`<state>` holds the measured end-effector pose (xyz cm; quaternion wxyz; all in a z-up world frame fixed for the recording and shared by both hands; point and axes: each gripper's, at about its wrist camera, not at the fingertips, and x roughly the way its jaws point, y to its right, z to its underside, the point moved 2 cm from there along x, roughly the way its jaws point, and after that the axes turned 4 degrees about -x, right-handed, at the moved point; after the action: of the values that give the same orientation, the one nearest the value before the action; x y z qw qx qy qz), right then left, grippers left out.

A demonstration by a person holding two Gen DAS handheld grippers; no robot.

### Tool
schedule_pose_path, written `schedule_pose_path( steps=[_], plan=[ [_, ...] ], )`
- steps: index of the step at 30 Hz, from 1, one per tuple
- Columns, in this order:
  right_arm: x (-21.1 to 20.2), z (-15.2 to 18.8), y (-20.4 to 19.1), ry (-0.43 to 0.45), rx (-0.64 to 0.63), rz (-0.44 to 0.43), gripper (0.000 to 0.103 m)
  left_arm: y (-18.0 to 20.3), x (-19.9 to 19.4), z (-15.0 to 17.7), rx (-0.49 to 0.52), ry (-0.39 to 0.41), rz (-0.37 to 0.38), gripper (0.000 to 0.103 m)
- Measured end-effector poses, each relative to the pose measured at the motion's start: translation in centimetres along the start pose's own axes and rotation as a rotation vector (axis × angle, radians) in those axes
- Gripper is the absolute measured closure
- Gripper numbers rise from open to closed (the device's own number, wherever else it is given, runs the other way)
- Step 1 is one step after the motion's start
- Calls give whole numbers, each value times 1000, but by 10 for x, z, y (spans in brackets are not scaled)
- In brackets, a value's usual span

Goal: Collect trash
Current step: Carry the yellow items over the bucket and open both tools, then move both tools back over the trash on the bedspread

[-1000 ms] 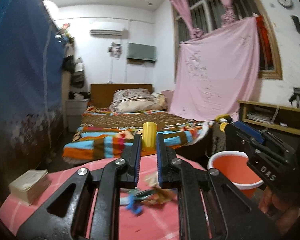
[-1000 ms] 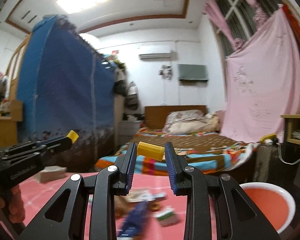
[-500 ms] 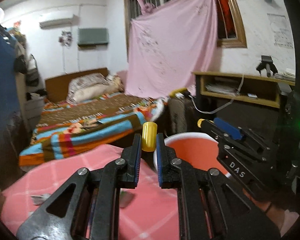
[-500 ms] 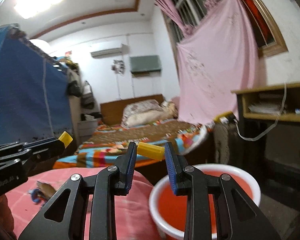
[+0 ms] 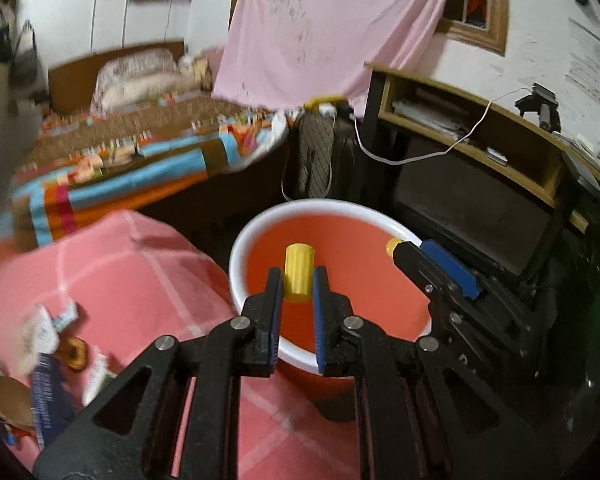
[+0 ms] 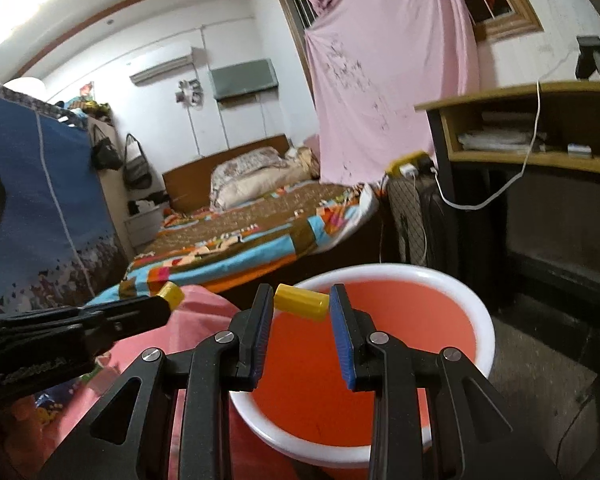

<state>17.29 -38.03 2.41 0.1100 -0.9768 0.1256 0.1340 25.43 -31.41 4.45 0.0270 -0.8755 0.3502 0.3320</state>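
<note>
Each hand-held gripper, left [image 5: 296,284] and right [image 6: 300,306], is clamped on a ribbed yellow cylinder (plastic-looking) above the round, smooth orange bucket [image 5: 260,232].

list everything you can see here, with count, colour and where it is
bucket: one, orange with white rim, on the floor beside the table
table: one, pink checked cloth
trash: several blurred wrappers, mixed colours, on the table's left side
bed: one, striped multicolour cover, behind the table
pink sheet: one, hung over the window
desk: one, wood, by the right wall
left tongs: black, shut on a yellow piece, over the bucket
right tongs: black, shut on a yellow piece, over the bucket
</note>
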Motion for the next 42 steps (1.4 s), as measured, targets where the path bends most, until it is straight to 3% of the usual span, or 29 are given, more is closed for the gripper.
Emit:
schedule_pose_path(
  steps=[10,13,16,21,28,30,32,36,39,40,42],
  plan=[
    [16,7,16,-76,57,7,75,0,32,1,-56,-101,-11,103],
    [21,8,18,-98,66,7,75,-3,36,2,-72,-111,-17,97],
    [23,9,20,-110,71,10,68,-6,35,3,-95,-112,-24,94],
    [19,6,19,-87,81,0,59,-15,15,5,-128,-52,-58,88],
    [1,-6,1,17,60,-39,50,-35,-34,12,-139,87,-141,71],
    [-5,-9,-5,44,55,-54,44,-42,-53,17,-144,138,-175,66],
    [-13,-12,-12,83,47,-70,28,-50,-72,22,-149,188,-202,60],
    [-25,-18,-26,145,23,-108,20,-65,-105,32,-159,280,-266,45],
    [-30,-21,-37,186,-2,-132,9,-80,-131,43,-181,347,-320,31],
    [-31,-21,-41,196,-8,-143,1,-84,-137,46,-187,363,-330,27],
    [-32,-22,-48,211,-12,-161,0,-96,-152,54,-210,395,-361,19]
  ],
)
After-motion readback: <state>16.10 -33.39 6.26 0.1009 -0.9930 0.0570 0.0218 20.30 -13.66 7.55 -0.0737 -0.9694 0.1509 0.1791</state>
